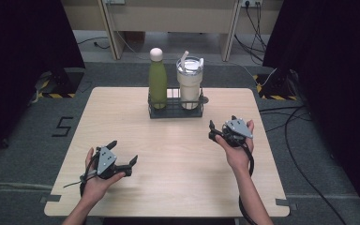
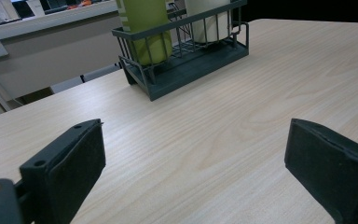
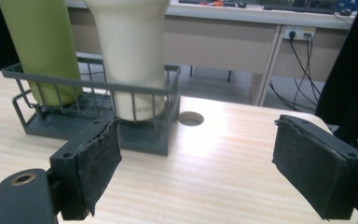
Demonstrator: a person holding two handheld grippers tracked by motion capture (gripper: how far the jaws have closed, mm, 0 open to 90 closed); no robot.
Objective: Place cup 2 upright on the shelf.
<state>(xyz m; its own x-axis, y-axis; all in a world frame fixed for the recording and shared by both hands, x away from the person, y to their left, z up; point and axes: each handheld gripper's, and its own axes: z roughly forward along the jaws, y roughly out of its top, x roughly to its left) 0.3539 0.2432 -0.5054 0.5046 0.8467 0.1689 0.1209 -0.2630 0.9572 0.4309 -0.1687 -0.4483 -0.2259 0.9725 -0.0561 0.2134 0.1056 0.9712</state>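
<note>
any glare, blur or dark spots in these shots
High view: table evenly lit, both side edges fall into near-black, and the picture is soft throughout. Left gripper view: rack fairly sharp, near pads slightly soft, top right corner black. Right gripper view: a bright washed-out patch on the wood beside the hole, cream tumbler brightly lit, right edge dark.

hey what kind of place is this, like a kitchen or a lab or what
Most likely a lab or recording room, not a kitchen: a bare wooden table between dark curtains, cables trailing over grey carpet, hazard-striped stand bases, and office desks with wall sockets behind.
</note>
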